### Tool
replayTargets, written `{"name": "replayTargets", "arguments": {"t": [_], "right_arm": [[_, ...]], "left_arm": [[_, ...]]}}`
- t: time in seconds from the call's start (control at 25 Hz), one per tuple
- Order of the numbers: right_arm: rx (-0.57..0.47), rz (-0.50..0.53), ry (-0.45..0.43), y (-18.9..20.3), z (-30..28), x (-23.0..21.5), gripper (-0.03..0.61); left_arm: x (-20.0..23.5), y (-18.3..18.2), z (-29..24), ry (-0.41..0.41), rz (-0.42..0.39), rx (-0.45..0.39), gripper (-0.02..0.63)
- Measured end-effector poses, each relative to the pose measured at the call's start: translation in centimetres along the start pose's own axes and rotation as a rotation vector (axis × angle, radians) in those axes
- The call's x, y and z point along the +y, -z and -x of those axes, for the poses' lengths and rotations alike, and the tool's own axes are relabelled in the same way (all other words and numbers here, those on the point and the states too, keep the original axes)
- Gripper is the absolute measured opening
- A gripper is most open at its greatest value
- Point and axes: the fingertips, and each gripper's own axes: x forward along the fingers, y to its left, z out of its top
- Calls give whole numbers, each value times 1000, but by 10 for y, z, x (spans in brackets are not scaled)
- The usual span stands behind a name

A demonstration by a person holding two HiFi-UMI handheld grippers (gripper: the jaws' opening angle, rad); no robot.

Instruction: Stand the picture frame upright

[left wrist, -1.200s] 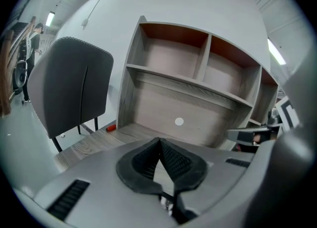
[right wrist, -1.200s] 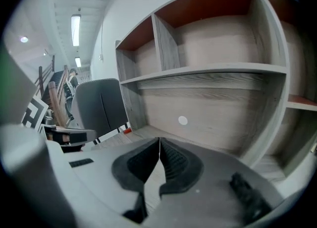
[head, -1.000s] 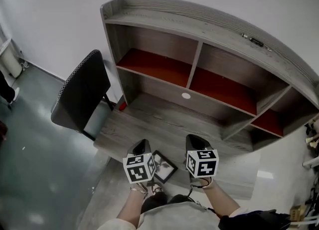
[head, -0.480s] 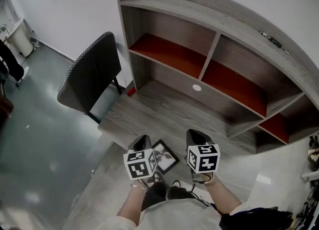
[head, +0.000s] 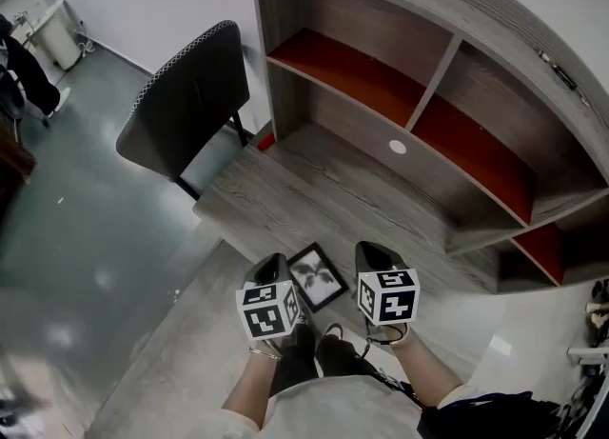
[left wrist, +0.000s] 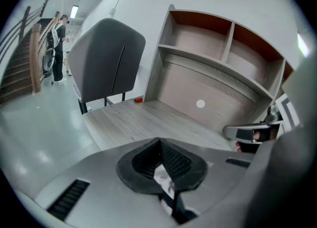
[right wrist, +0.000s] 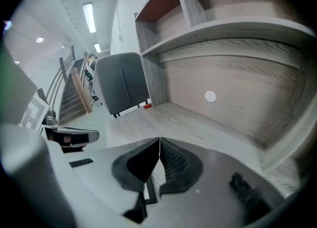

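Note:
The picture frame [head: 317, 276], small, black-edged and holding a grey print, lies flat on the wooden desk [head: 285, 209] near its front edge. My left gripper [head: 273, 262] hovers at the frame's left side and my right gripper [head: 370, 249] just to its right, both pointing down and forward. In the left gripper view the jaws meet, shut on nothing, and part of the frame [left wrist: 163, 180] shows below them. The right gripper view has its jaws [right wrist: 159, 141] pressed together as well, with the frame's edge [right wrist: 148, 190] beneath.
A grey hutch [head: 447, 75] with red-backed shelf compartments rises behind the desk, with a round cable hole [head: 397, 147] in its back panel. A dark chair [head: 186, 109] stands left of the desk, and a small red object [head: 265, 140] sits at the desk's left rear corner. A person [left wrist: 60, 49] stands far off by the stairs.
Both grippers have sunk towards the desk while staying shut. The head view has swung, so hutch and chair sit further right, and the frame shows more fully between the grippers.

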Motion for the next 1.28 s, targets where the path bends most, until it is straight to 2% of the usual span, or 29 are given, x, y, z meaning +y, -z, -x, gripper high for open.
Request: {"name": "replayTargets", "arguments": {"t": [0.44,0.68,1.0,1.28], "right_arm": [[122,57,-84,55,-28,16,32],[182,83,-115,85,-35,26,32],[219,86,-116,102,-38,28,32],[223,78,-95,104,-36,14,32]], "left_arm": [[24,73,3,-88,110,76,12],[28,107,0,-101,160,112,12],[19,120,-8,-77,183,132,12],[1,123,-21,-55,200,153,14]]}}
